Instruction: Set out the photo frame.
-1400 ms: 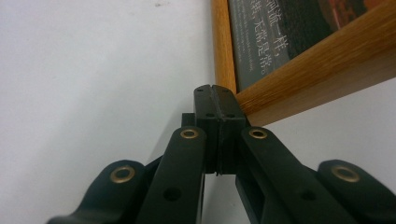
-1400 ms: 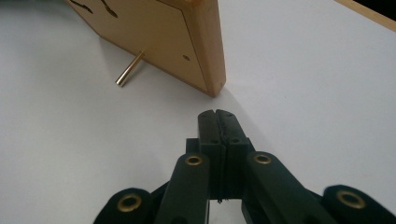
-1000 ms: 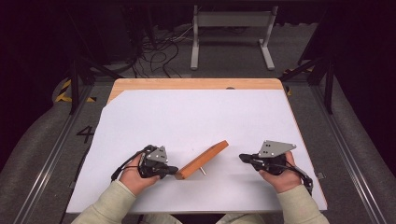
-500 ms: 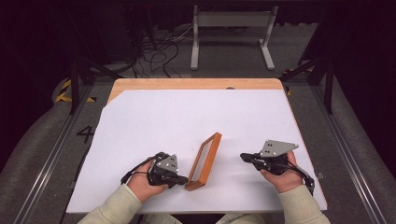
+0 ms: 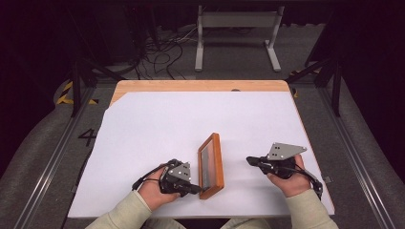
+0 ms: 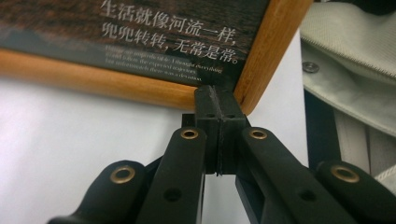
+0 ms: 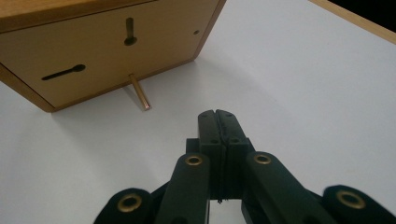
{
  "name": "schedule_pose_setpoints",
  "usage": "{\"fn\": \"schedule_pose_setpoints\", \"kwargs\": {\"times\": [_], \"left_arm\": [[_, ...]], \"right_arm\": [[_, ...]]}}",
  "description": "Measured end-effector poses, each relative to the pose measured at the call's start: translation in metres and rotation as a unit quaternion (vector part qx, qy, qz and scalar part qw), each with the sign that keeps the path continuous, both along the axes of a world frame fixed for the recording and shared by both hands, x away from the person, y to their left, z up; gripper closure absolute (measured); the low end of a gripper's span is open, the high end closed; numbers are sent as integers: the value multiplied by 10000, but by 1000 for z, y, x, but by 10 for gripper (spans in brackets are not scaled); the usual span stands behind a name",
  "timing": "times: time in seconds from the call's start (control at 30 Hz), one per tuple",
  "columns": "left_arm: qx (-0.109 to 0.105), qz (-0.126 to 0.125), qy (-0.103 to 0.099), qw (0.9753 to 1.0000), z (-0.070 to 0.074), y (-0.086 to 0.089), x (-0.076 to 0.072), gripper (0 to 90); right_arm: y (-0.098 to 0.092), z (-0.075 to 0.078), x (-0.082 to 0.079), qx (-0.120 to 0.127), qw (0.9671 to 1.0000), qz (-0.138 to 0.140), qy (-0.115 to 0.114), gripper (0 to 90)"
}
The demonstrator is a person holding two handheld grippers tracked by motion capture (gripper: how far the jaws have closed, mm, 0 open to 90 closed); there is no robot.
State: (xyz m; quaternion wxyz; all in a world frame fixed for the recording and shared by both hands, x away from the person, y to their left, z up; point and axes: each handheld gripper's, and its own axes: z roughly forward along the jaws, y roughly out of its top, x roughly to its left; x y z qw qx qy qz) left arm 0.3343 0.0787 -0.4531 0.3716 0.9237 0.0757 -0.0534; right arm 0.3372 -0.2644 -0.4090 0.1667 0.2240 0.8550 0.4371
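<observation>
I work at a table (image 5: pixel 143 88) of pale wood, nearly all of it under a smooth white sheet (image 5: pixel 162 124); a strip of bare wood shows along the far edge and at the far left corner, where the sheet is cut off at a slant. Beyond it the room is dark, with grey floor, a tangle of cables (image 5: pixel 157 47) and a white metal stand (image 5: pixel 236 33). The sheet lies bare from the middle to the far edge and out to both sides, so there is open room there, while my hands sit close to the near edge. The frame (image 5: pixel 211 165) stands propped on the sheet near that edge, between my grippers, its long side running away from me. It is a rectangle of warm orange wood with rounded corners around a dark glossy picture bearing white Chinese lettering. My left gripper (image 6: pixel 218 100) presses its clenched black jaws against the frame's near corner; I cannot tell whether anything is pinched between them. My right gripper (image 7: pixel 218 116) is clenched on nothing and hovers over bare sheet, well apart from the frame. From it I see the frame's flat light-wood back with two keyhole slots and a thin brass-coloured peg (image 7: pixel 139 92) slanting from the lower edge down to the sheet.
</observation>
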Motion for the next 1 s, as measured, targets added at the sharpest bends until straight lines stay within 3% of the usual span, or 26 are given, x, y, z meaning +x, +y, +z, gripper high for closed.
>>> {"fn": "schedule_pose_setpoints", "kwargs": {"times": [0.37,0.73,1.0], "left_arm": [[-43,-155,-54,9999,0,-22,-3,900],[-112,-75,-173,9998,-1,-40,-4,899],[-42,42,-192,9998,0,-37,-4,900]], "right_arm": [[0,2,-3,6,10000,-4,63,900],[2,0,-9,-75,9999,59,117,900],[4,-1,-14,-125,9997,136,156,900]]}}
